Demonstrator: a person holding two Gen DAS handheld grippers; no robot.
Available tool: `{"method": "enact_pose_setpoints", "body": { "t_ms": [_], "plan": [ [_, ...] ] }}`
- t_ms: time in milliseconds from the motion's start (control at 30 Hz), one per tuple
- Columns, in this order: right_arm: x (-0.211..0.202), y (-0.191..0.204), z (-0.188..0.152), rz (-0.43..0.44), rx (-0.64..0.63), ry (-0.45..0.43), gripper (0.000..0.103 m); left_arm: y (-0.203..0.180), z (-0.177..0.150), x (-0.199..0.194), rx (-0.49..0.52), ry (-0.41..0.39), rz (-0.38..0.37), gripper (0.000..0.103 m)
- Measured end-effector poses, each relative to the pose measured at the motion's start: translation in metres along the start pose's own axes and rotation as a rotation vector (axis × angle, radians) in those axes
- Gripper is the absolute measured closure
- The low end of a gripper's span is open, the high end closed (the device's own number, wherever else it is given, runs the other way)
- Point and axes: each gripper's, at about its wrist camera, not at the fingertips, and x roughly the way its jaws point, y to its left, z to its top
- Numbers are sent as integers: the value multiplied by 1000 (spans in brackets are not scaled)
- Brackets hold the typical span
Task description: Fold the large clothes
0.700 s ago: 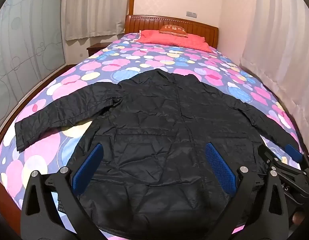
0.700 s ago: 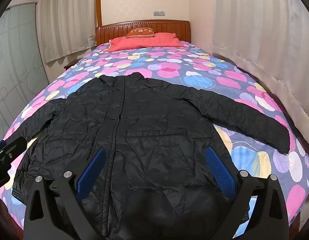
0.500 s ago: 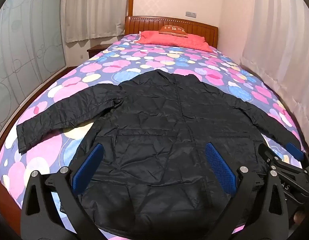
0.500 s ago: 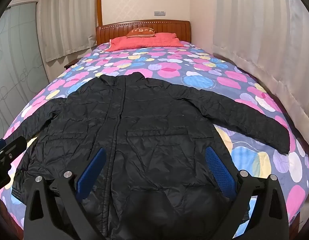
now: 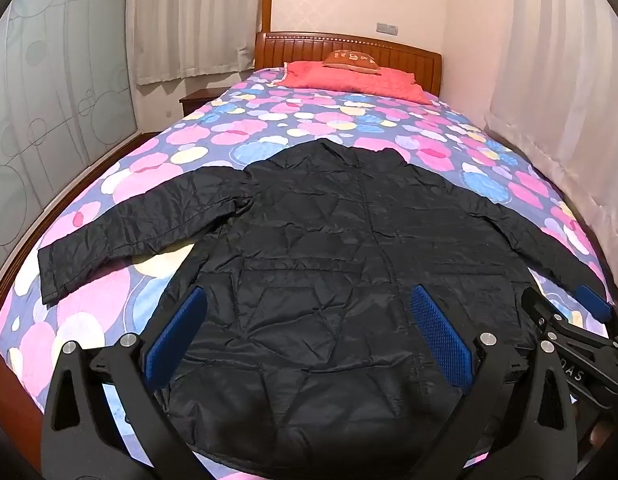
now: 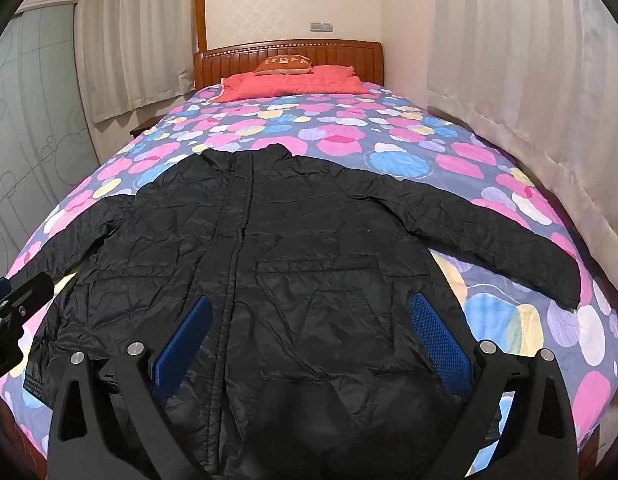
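- Left wrist view: black jacket (image 5: pixel 329 280) spread flat, front up, across the foot half of the bed (image 5: pixel 269 128); collar toward the headboard (image 5: pixel 349 50), hem at the near edge.
- Left gripper (image 5: pixel 307 336) above the hem, jaws wide apart, blue pads (image 5: pixel 177 336) clear of the cloth, nothing between them.
- This view alone shows the whole picture-left sleeve (image 5: pixel 137 228), lying straight out toward the bed's edge, cuff on the spotted cover. The other sleeve runs off behind the right gripper (image 5: pixel 569 332), only part of which shows at the right margin.
- Nightstand (image 5: pixel 197 100) beside the headboard, clear here.
- Right wrist view: same jacket (image 6: pixel 289 280), zip line running picture-left of centre.
- Right gripper (image 6: pixel 309 340) over the hem, jaws wide apart, holding nothing.
- This view alone shows the picture-right sleeve (image 6: pixel 489 232) in full, angled out, cuff near the bed's side.
- Picture-left sleeve mostly hidden; a piece of the left gripper (image 6: pixel 13 304) juts in there.
- Red pillow (image 6: pixel 293 80) and small cushion (image 6: pixel 287 65) at the head, in both views.
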Motion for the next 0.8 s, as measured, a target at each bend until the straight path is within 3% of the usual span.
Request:
{"method": "enact_pose_setpoints", "body": {
  "t_ms": [800],
  "plan": [
    [-1, 5, 0, -2, -1, 1, 4, 2, -1, 2, 2, -2, 3, 2]
  ]
}}
